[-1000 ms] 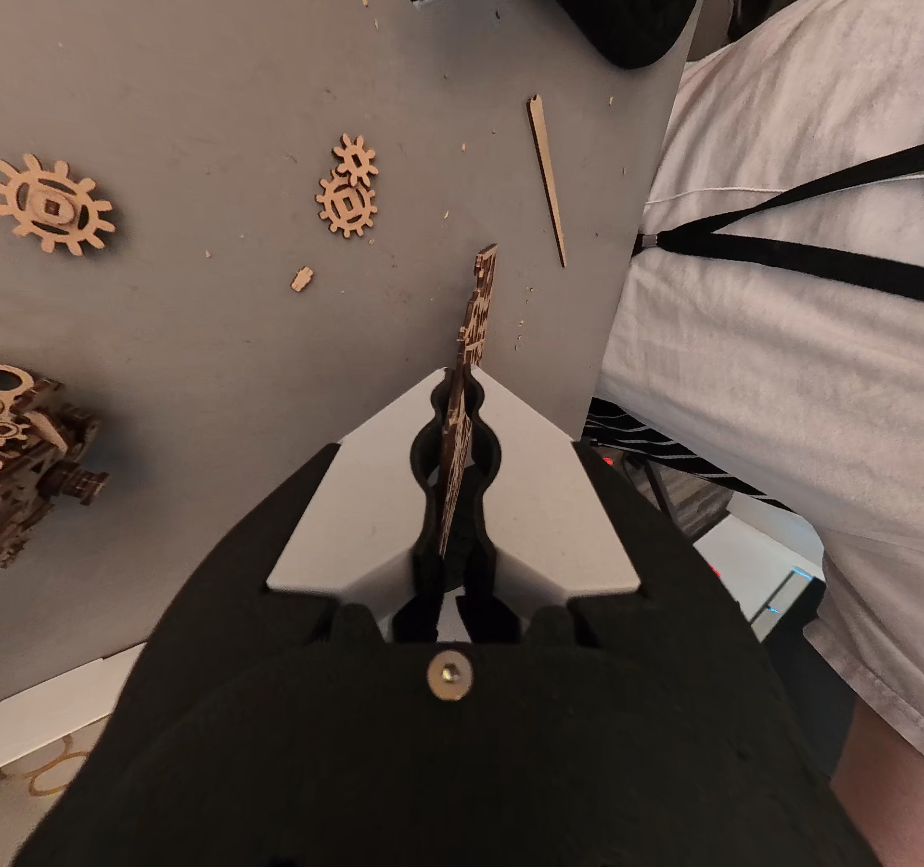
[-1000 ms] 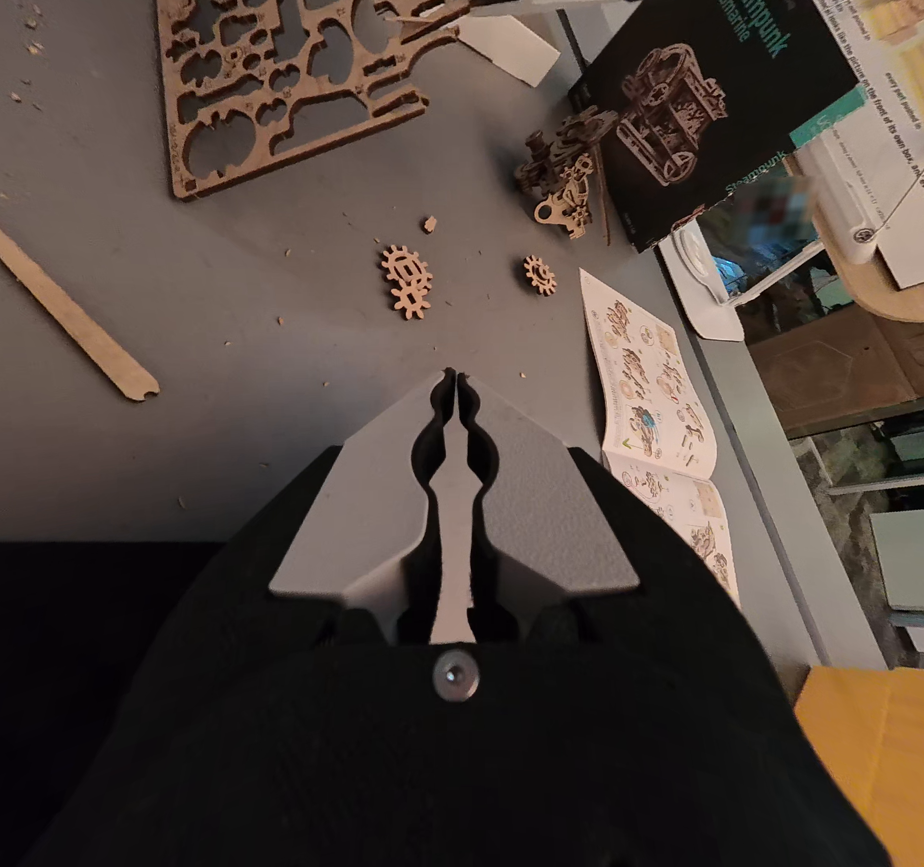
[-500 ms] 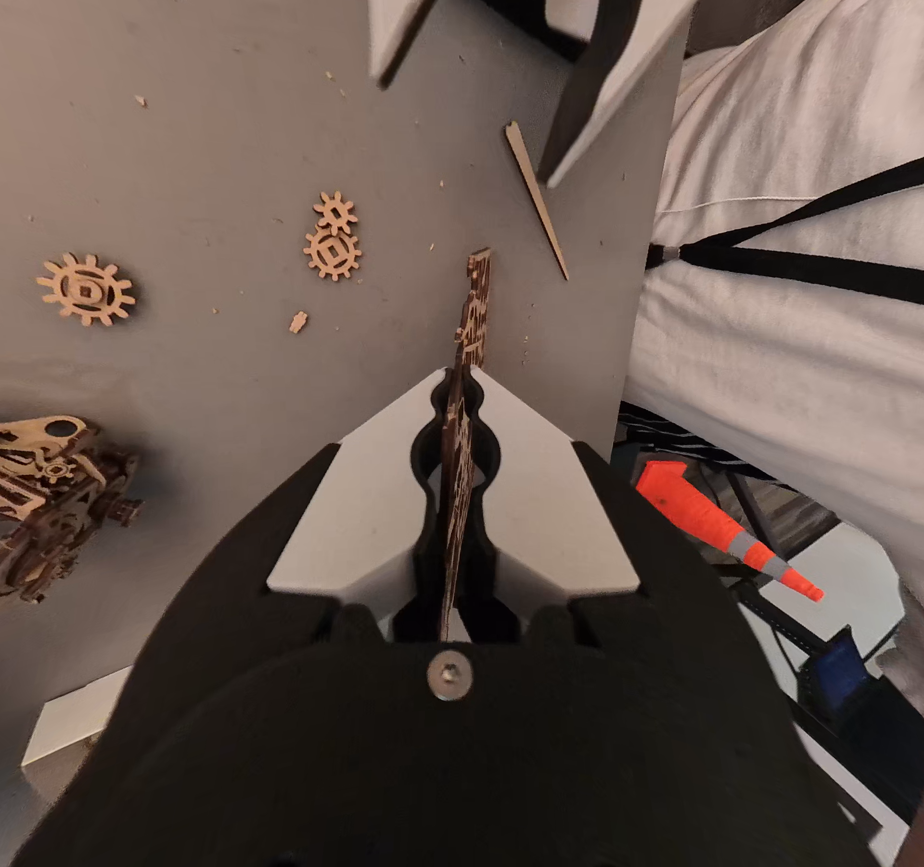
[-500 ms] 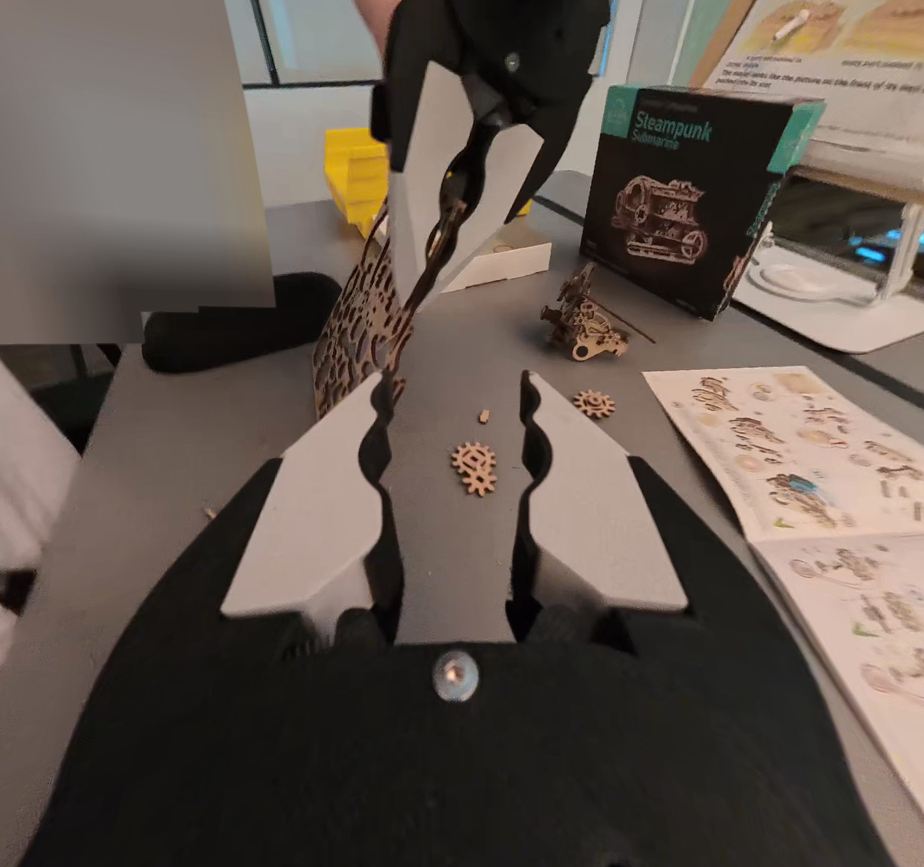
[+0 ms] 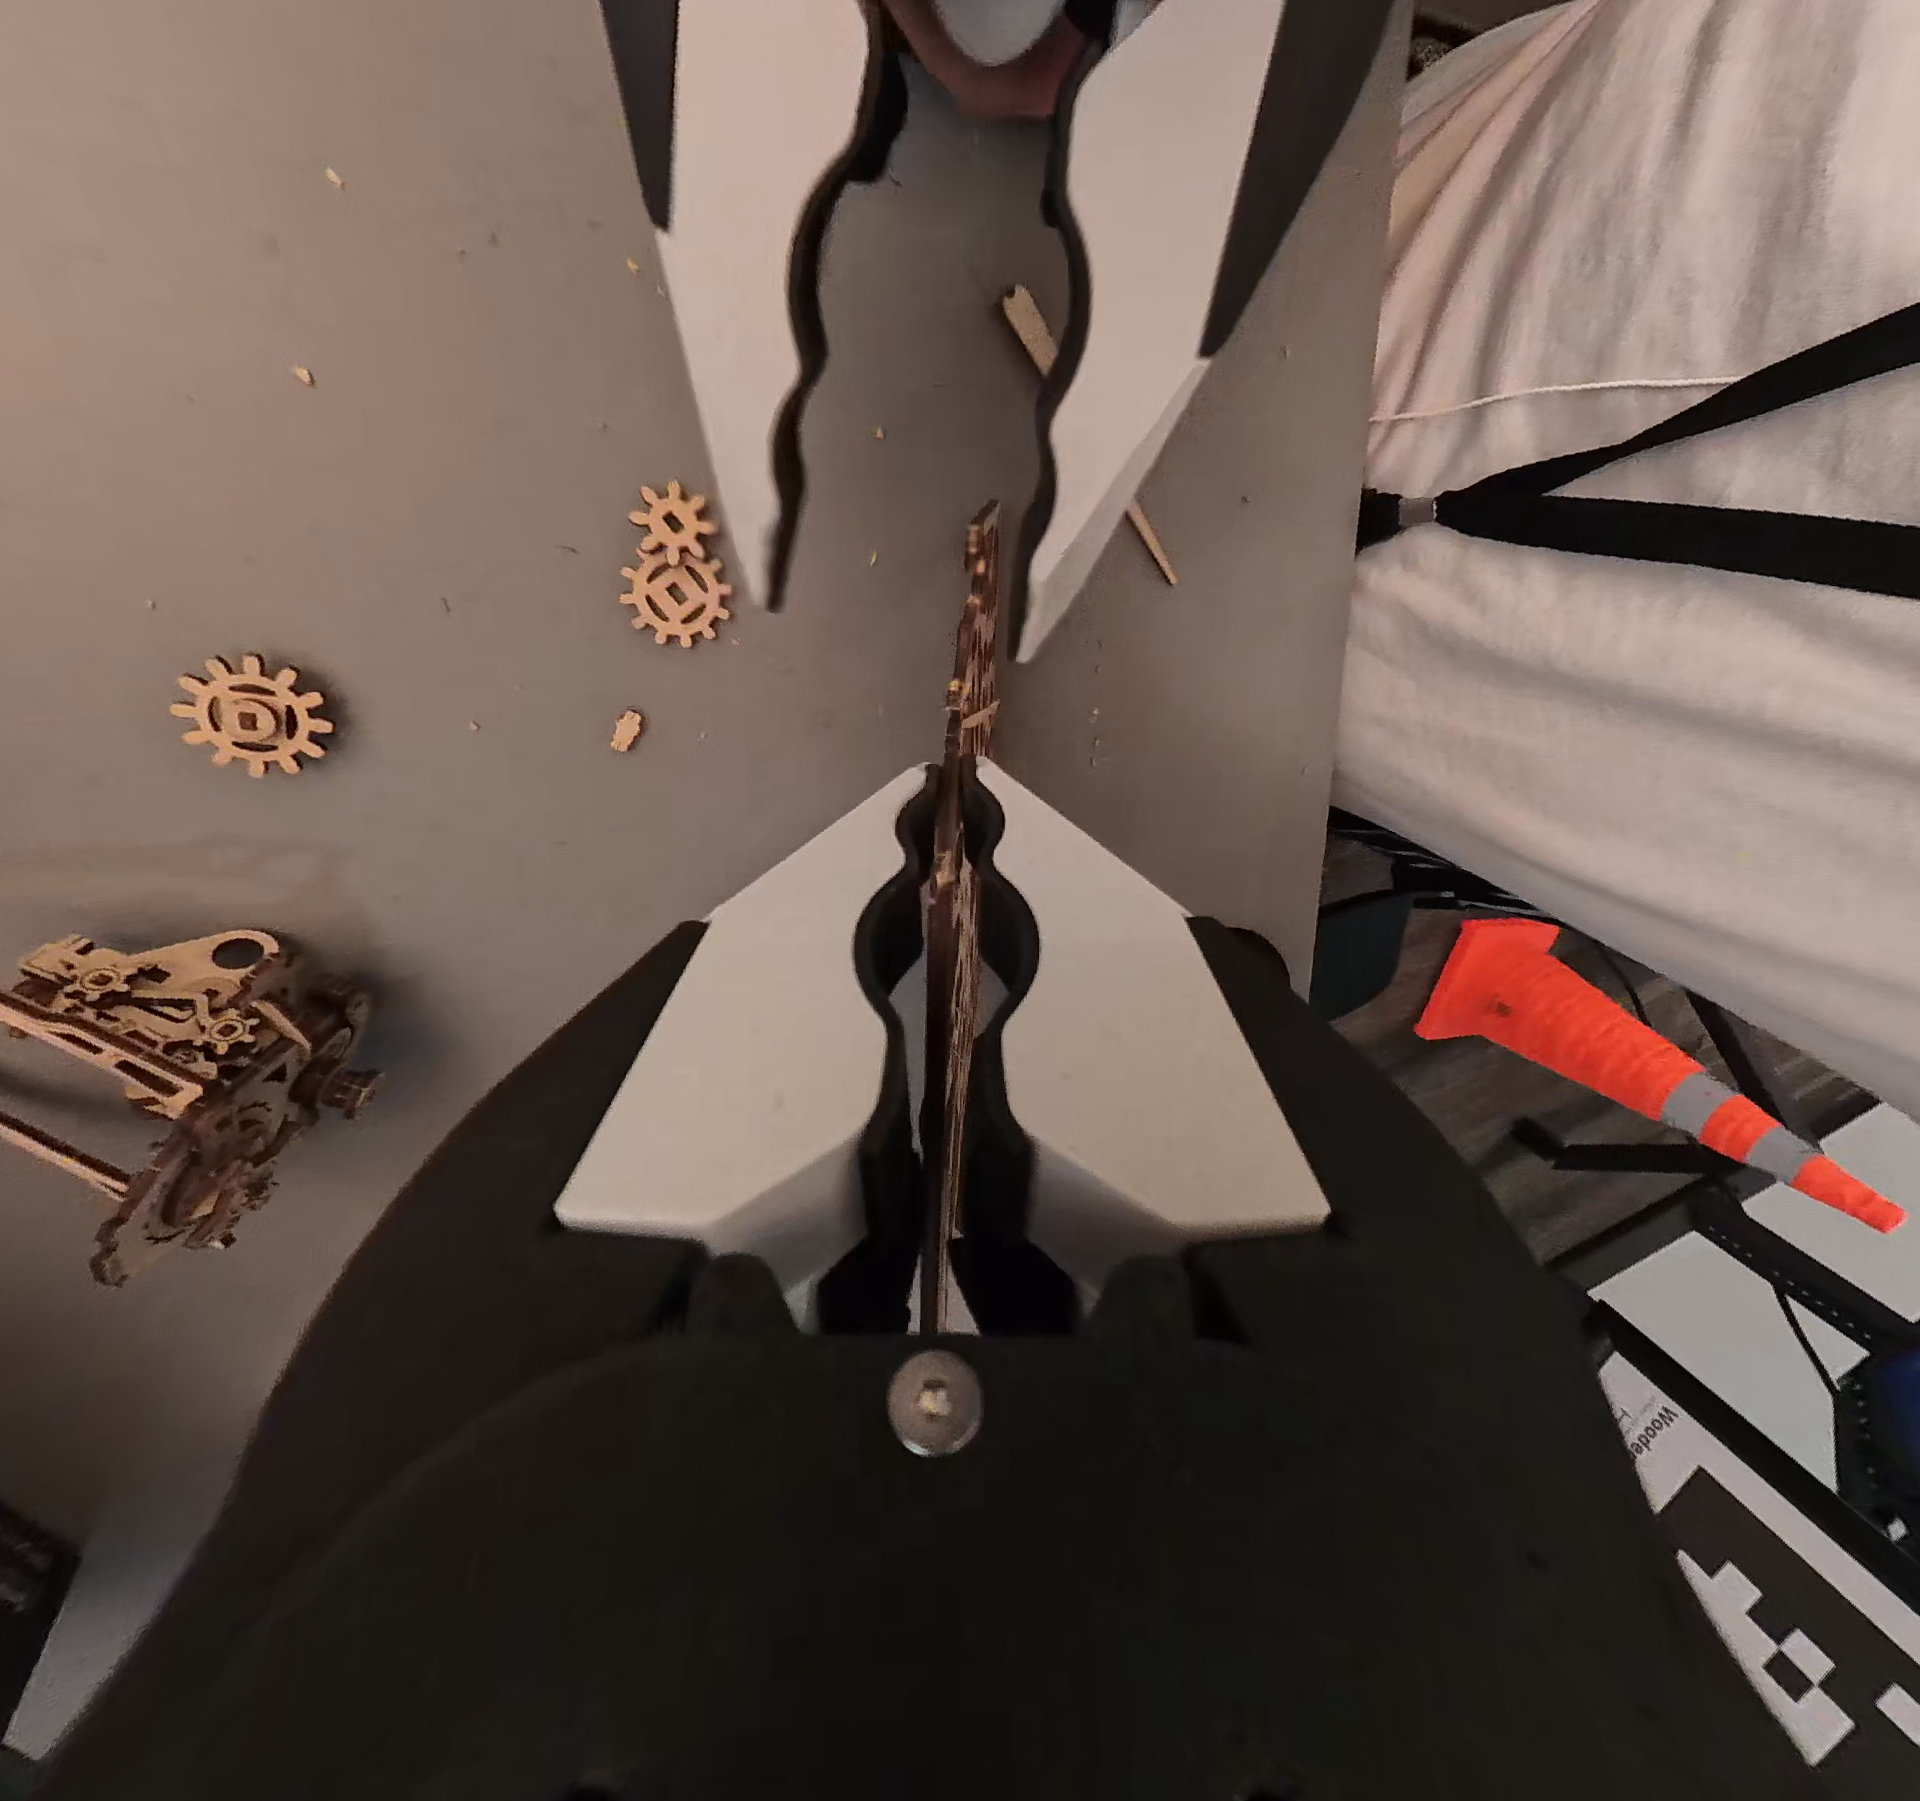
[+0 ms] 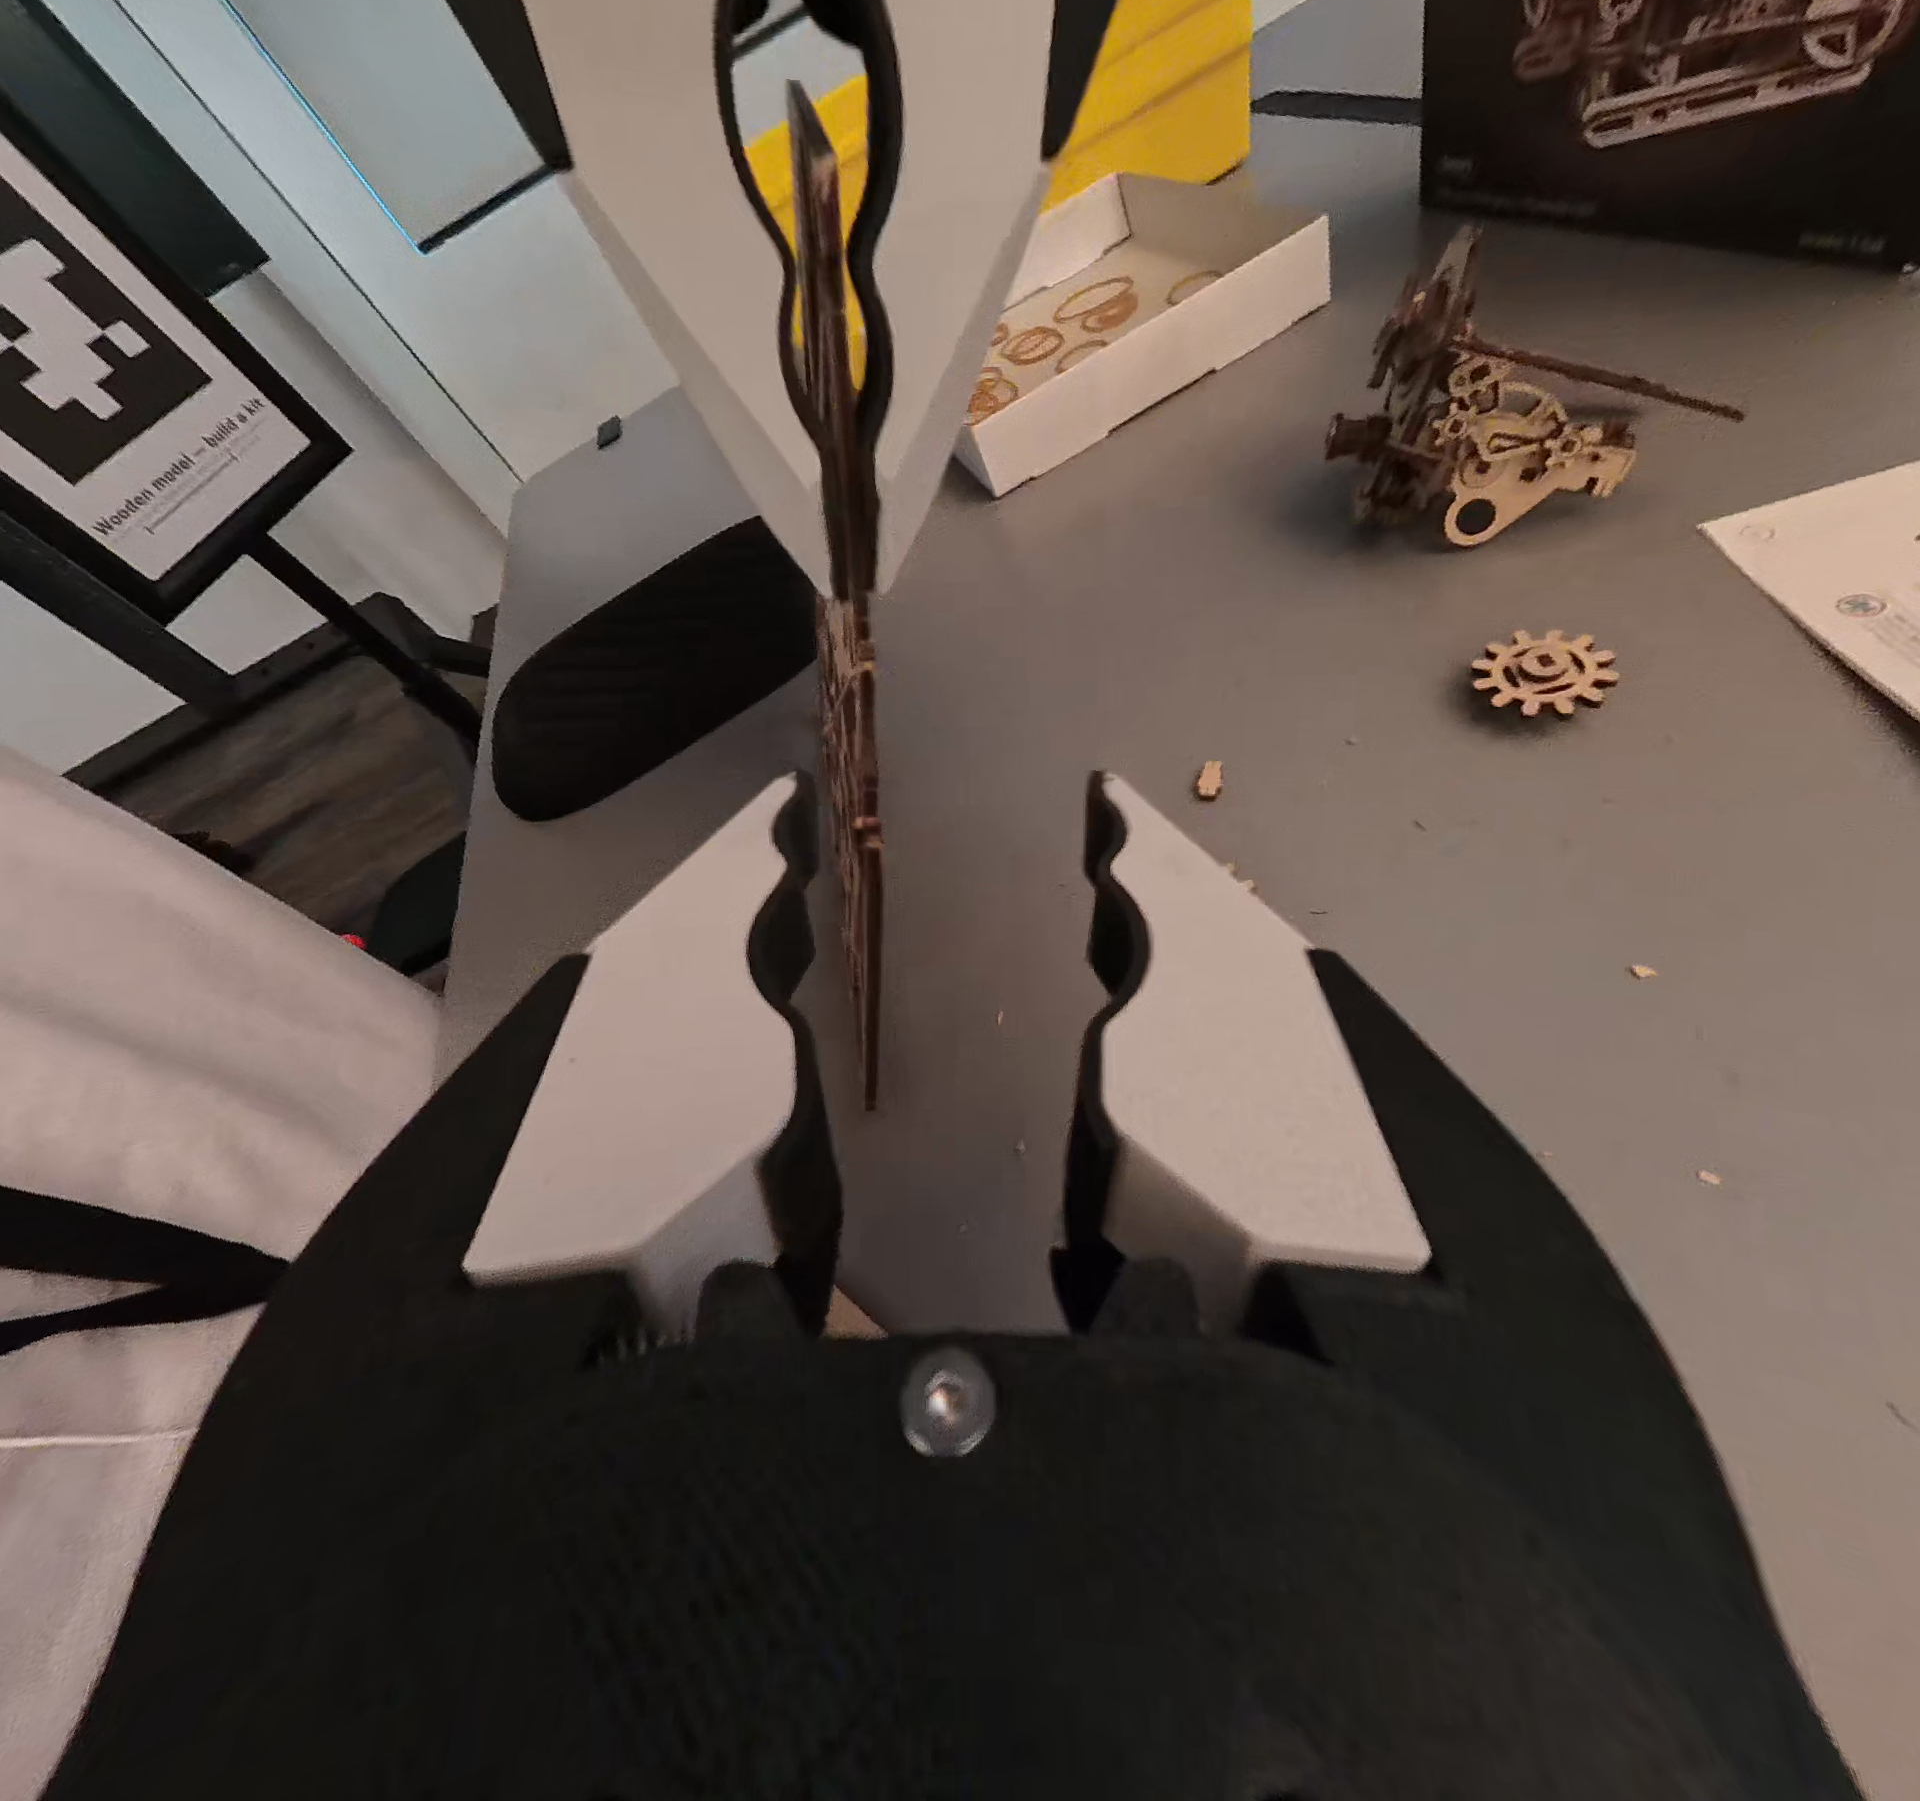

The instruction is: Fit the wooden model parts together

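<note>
Standing on edge above the grey table [image 5: 312, 297], the thin wooden sheet [image 5: 971, 671] is being pinched at one end by the left gripper [image 5: 951, 775], whose jaws are pressed flat against both of its faces. The sheet's free end is reaching into the gap of the right gripper [image 6: 940, 795], which is facing the left one with its jaws spread wide and gripping nothing; the sheet is sitting close to that gripper's left finger [image 6: 665, 1024], and contact cannot be told. Beyond the sheet, a double gear [image 5: 673, 572], a single gear [image 5: 249, 714] and a small wood chip [image 5: 624, 731] are lying flat on the table, with the half-built model [image 6: 1475, 421] sitting farther off.
</note>
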